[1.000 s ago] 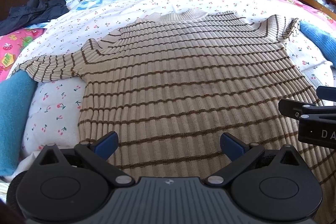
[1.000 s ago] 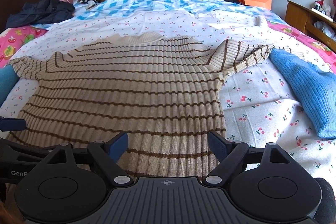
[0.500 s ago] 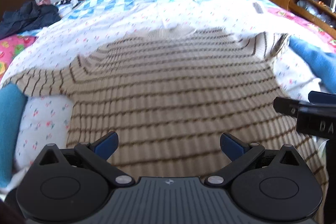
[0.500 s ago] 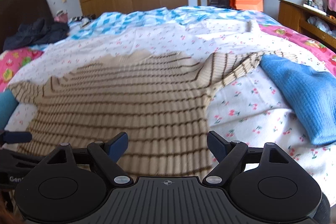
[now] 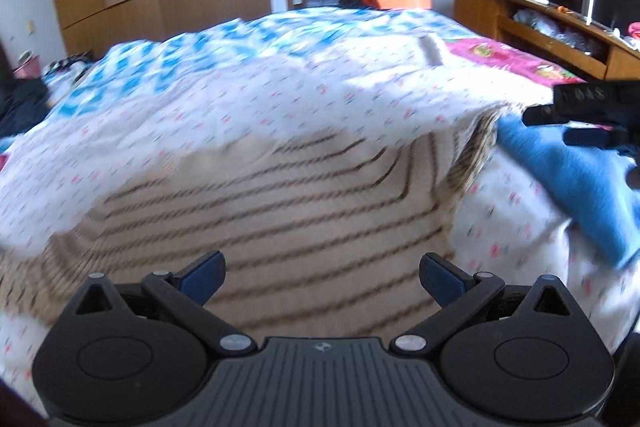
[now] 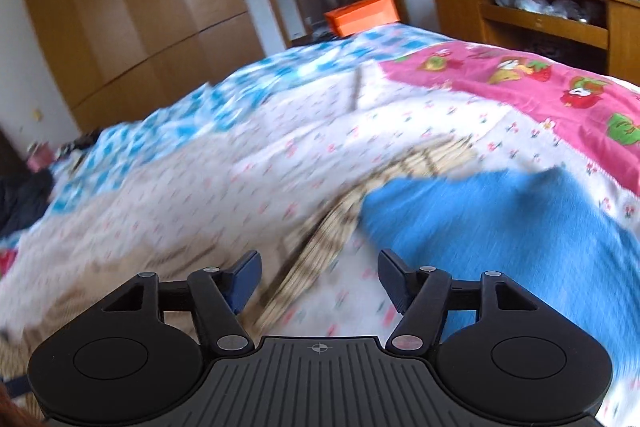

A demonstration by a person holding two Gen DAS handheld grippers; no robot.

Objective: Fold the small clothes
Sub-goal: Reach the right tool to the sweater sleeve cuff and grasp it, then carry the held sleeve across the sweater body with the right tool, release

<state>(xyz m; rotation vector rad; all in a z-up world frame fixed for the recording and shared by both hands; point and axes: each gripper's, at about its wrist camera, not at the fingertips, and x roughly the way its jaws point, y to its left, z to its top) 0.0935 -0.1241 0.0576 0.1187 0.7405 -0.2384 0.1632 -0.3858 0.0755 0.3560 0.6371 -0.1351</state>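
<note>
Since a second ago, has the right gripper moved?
Yes. The right gripper has swung rightwards: the blue garment now fills the right of its view, the striped sweater slid left.

No legible text. Pale characters stand on the black plastic body of the right gripper (image 5: 588,107) at the right edge of the left wrist view, too blurred to read. A small round crosshair emblem marks the near grey ribbed housing (image 6: 320,367) in each view.
</note>
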